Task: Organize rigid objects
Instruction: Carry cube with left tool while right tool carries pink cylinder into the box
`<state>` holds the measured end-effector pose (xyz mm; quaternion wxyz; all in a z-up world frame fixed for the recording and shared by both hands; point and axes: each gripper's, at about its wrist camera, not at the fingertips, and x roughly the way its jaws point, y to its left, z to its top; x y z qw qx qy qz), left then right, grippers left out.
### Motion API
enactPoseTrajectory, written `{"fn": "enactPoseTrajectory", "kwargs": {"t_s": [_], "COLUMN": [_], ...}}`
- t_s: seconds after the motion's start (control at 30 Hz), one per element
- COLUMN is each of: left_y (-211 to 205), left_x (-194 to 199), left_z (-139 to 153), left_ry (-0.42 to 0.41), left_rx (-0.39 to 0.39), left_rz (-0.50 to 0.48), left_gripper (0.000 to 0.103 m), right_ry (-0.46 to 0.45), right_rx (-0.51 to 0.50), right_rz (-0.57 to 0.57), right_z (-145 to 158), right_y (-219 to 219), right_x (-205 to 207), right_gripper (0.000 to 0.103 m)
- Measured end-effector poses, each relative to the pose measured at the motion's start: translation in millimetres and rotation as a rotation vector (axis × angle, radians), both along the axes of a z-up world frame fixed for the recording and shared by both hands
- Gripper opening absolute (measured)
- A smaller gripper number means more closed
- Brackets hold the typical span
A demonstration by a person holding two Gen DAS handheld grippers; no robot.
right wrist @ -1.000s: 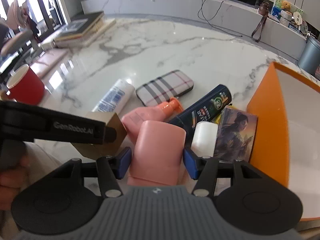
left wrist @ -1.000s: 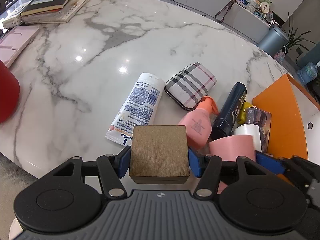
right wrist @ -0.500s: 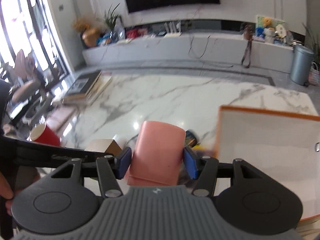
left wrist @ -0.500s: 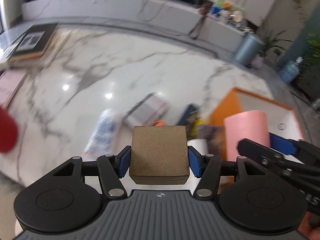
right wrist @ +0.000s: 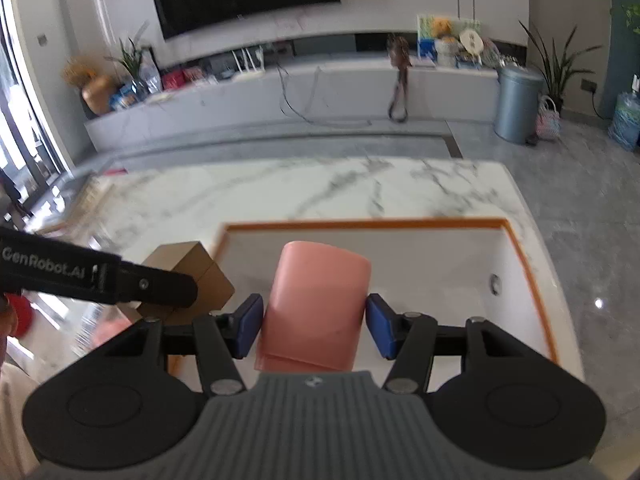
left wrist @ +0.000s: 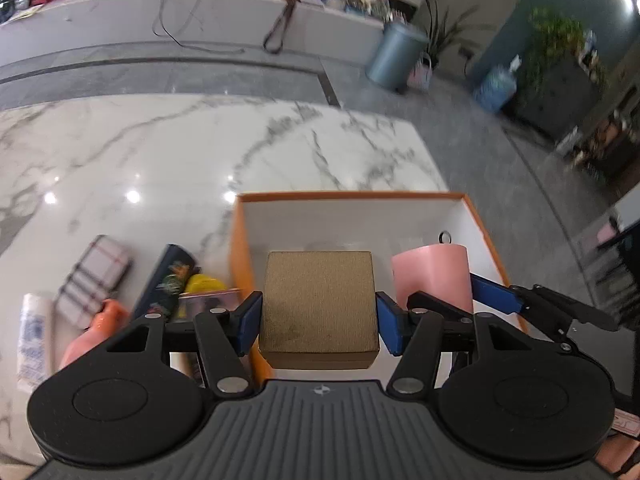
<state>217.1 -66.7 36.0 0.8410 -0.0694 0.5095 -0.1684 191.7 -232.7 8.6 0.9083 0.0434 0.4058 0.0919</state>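
My left gripper [left wrist: 319, 326] is shut on a brown square box [left wrist: 319, 304] and holds it above the near left part of the orange box [left wrist: 352, 196] with a white inside. My right gripper [right wrist: 315, 326] is shut on a pink case [right wrist: 316, 304] and holds it over the same orange box [right wrist: 364, 225]. The pink case [left wrist: 432, 276] and the right gripper's blue pads [left wrist: 492, 294] show to the right in the left wrist view. The brown box [right wrist: 192, 272] shows to the left in the right wrist view.
On the marble table [left wrist: 160, 152] left of the orange box lie a plaid case [left wrist: 92, 272], a dark bottle [left wrist: 168, 280], an orange-capped pink bottle [left wrist: 96, 332], a white tube [left wrist: 34, 336] and a yellow item [left wrist: 202, 284]. The table's far edge and floor lie beyond.
Both grippers have lifted and swung right with their objects, from over the pile of items to above the orange box.
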Motion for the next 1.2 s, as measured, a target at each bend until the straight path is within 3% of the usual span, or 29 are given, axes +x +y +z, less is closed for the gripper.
{"fn": "enactPoseTrajectory", "kwargs": {"t_s": [0.27,0.53,0.77,1.03,1.2], "left_y": [-51.8,-64.5,-84.0,-98.1,-99.7], "left_x": [32.3,46.6,44.4,34.7,28.9], "left_z": [-41.3,-72.1,-91.8,-109.3,-112.1], "left_ry": [0.009,0.011,-0.05,-0.113,-0.141], "left_rx": [0.166,0.322,0.475,0.628,0.676], "left_rz": [-0.084,-0.197,-0.334,-0.373,-0.398], "left_gripper": [0.067,0.067,0.067,0.069,0.074], "right_ry": [0.15,0.267,0.305,0.322,0.33], "right_rx": [-0.037,-0.02,0.021,0.041,0.052], "right_rz": [0.044,0.071,0.041,0.036,0.041], "right_z": [-47.6,-80.0,-91.0,-95.1,-97.0], "right_y": [-31.6,-41.1,-52.9,-46.3,-41.8], "right_x": [35.2,76.2,91.3,92.3,89.6], "right_gripper": [0.057,0.057,0.057,0.057,0.057]}}
